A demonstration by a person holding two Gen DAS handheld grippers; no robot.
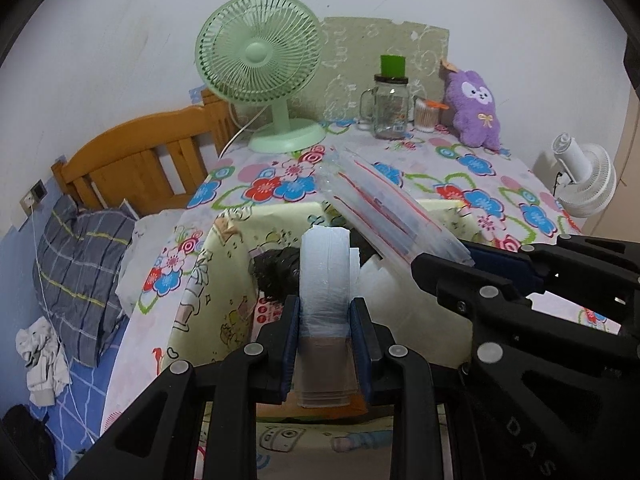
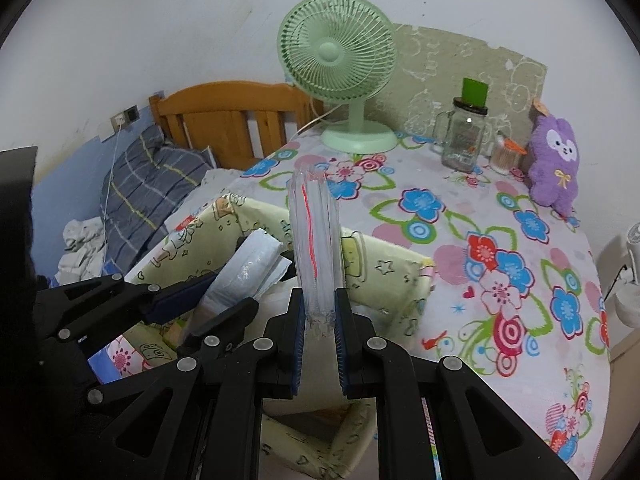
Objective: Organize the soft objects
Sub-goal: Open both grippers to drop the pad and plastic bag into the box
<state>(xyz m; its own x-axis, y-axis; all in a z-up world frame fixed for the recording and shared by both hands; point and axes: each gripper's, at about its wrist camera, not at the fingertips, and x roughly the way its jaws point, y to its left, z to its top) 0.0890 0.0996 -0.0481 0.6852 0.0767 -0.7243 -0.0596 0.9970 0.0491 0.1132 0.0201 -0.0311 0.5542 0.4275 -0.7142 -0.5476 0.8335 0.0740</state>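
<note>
Left gripper [image 1: 325, 330]: clamping one white plastic roll [image 1: 325, 276] over the yellow box [image 1: 200, 280].
Right gripper [image 2: 319, 334]: squeezing one bundle of clear zip bags [image 2: 314, 240] above that box.
Counts: two fans, one jar [image 1: 390, 106], one purple plush [image 1: 476, 110] at the table's far edge.
View difference: only the left view is showing the white fan's [image 1: 586, 184] whole head.

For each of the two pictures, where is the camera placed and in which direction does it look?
Left wrist view: sits behind the left tongs, looks forward over the yellow fabric box toward the green fan; these tongs grip a white plastic roll, and the right tongs enter from the right.
Right wrist view: sits behind the right tongs, same direction; they grip a clear zip bag stack, with the left tongs at lower left.
Shared: fan, glass jar, purple plush, floral tablecloth, bed headboard.
</note>
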